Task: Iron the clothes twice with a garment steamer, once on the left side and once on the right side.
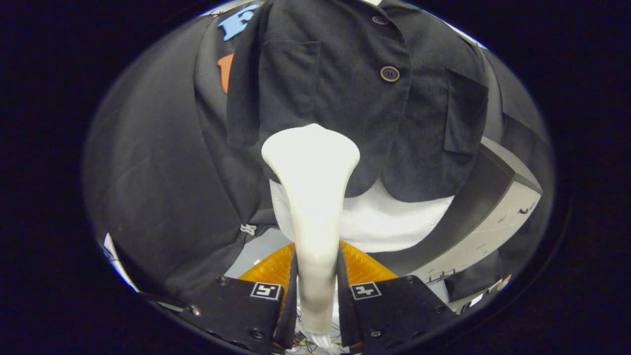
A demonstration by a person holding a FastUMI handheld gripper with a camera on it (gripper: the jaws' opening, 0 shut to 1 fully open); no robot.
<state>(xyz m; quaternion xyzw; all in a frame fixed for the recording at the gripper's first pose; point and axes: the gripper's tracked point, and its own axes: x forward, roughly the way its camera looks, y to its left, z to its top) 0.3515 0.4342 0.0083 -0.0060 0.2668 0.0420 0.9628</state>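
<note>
Two tongs [315,291] fingers pinch a white plastic garment steamer's [311,197] handle at lower centre. Its flared head meets the dark buttoned jacket's [345,93] hem.

A staged recording booth rather than a lived-in room: black cloth [148,162] drapes the wall behind a dark buttoned jacket [345,88] dressed on a white form [389,222], a grey-and-white equipment case [498,217] sits just beside it, and square tracking markers [266,290] are fixed on the handheld tool
</note>
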